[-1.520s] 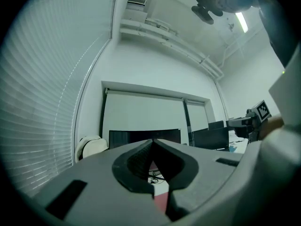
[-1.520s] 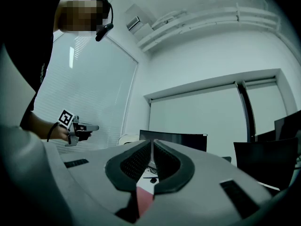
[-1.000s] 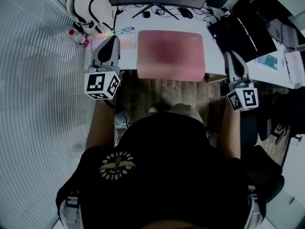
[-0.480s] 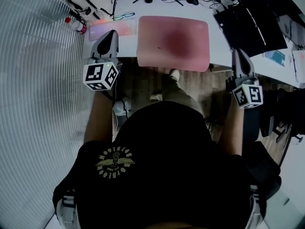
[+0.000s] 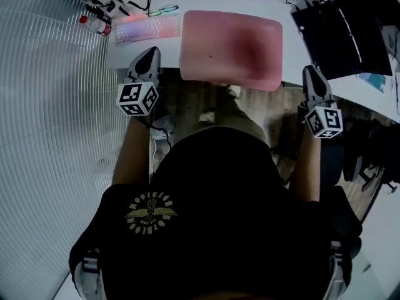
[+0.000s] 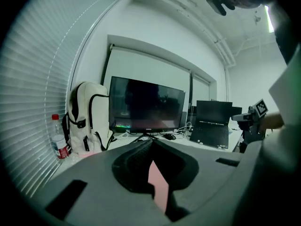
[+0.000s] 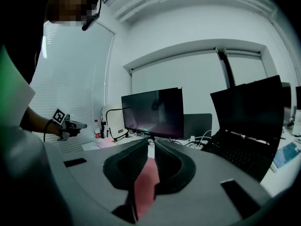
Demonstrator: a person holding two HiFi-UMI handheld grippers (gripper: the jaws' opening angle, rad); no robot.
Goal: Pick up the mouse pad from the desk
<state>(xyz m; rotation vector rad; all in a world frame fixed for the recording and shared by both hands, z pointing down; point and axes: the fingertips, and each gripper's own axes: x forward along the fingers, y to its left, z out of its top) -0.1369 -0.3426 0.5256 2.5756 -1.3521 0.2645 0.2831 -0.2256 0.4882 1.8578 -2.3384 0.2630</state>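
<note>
Lying flat at the front edge of the white bench (image 5: 122,54), the pink mouse pad (image 5: 231,39) sat between the two claws, touched by neither. The left claw (image 5: 152,54), below the keyboard (image 5: 148,29), was pressed together. The right claw (image 5: 310,72), off the pad's right side, had just been parting slightly, with nothing between its jaws.

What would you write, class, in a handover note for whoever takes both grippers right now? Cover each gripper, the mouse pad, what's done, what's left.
Left gripper: shut, empty, near the front edge of the desk, left of the mouse pad.
Right gripper: jaws have just been opening, narrow gap, nothing between them; right of the pad.
Pad: flat on the desk, untouched.
Done: nothing gripped.
Left: grip the pad's edge and lift it.
</note>
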